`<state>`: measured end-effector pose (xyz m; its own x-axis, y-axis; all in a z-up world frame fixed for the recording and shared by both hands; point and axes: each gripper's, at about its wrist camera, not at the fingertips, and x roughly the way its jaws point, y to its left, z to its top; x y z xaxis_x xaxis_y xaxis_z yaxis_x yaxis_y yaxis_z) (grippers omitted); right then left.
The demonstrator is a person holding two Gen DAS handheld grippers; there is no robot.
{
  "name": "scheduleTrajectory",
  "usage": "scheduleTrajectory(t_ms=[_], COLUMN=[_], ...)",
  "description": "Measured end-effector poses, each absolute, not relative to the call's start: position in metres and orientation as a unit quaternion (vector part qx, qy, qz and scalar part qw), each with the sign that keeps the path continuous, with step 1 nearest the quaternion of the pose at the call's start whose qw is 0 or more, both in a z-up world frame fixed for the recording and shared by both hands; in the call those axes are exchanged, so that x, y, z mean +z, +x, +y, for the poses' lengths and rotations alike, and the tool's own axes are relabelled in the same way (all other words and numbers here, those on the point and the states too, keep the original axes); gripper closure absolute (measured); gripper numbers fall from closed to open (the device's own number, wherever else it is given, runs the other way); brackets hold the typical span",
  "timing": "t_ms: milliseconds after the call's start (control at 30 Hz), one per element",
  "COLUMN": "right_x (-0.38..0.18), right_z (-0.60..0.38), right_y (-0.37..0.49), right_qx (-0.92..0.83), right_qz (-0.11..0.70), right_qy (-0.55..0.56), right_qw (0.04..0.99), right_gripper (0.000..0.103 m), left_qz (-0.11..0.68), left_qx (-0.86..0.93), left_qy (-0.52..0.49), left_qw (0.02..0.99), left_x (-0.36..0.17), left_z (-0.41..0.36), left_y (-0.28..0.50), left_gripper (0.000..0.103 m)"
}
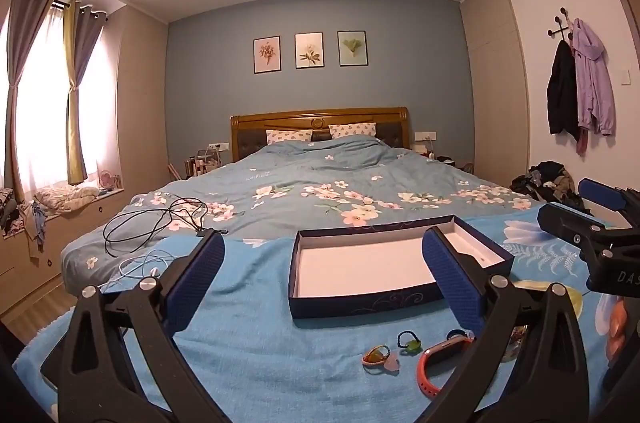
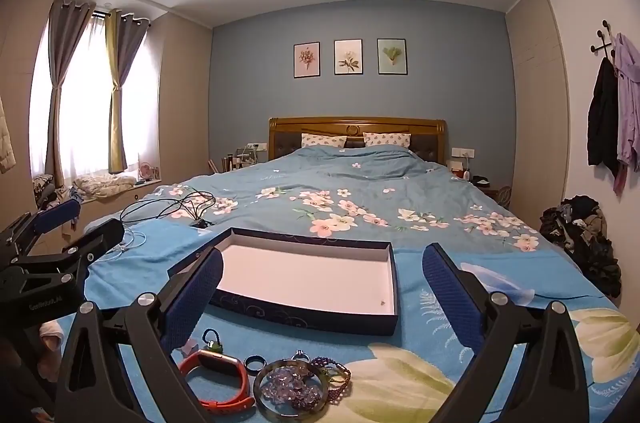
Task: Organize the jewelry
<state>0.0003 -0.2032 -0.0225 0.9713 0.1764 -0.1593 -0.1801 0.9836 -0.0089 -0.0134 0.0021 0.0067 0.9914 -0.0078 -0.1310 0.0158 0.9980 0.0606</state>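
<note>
A shallow dark blue box [image 1: 360, 303] with a white bottom lies open on the blue blanket, also in the right wrist view [image 2: 304, 315]. In front of it lie an orange wristband [image 2: 218, 383], a dark ring [image 2: 256, 363], a clear bangle [image 2: 290, 395], purple beads [image 2: 340, 383] and a green charm [image 2: 212, 343]. The left view shows the wristband [image 1: 436, 363], the green charm [image 1: 410, 341] and an orange hair tie [image 1: 376, 355]. My left gripper [image 1: 324, 283] is open and empty above the blanket. My right gripper [image 2: 324, 291] is open and empty over the box's near side.
The bed [image 2: 340, 195] with a floral blue duvet stretches behind the box. Black cables [image 1: 160, 223] and a white cable [image 1: 140, 267] lie at the left. A pile of clothes [image 2: 580, 235] sits at the right wall.
</note>
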Motion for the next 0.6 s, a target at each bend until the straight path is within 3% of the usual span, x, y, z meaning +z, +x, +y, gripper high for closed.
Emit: scheduleTrajectory(t_ms=[600], right_x=[-0.0227], right_z=[-0.2078], right_y=[0.0042], right_qx=[0.095], right_qz=[0.094], right_qy=[0.003], right_qw=[0.991], right_gripper=[0.006], left_qz=[0.064], left_qx=[-0.006], left_qy=[0.030], left_qw=[0.997], left_x=[0.0047], left_z=[-0.0017], left_y=[-0.0088], left_gripper=[0.006])
